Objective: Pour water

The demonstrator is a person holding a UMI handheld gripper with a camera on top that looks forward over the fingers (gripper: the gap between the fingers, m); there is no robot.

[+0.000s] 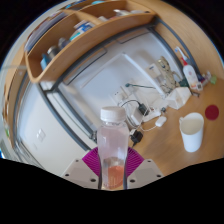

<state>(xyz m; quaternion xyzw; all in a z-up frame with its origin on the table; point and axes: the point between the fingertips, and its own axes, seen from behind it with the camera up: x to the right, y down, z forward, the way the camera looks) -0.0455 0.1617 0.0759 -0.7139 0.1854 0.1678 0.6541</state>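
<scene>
While I watched, the fingers [113, 172] were clamped on a clear bottle [113, 148] with a white cap, held upright between the pads. Beyond it, a white cup [191, 131] stood on the wooden surface [165, 150].

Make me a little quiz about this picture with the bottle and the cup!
1. True or false: the clear bottle with the white cap sits between the gripper fingers, with a pink pad at each side of it.
2. Which thing stands on the wooden table beside the bottle, ready for water? A) a white cup B) a green bowl C) a blue plate
3. Fill in: the small round mark on the table beyond the cup is coloured ____.

Key: 1 true; 2 A; 3 red.
</scene>
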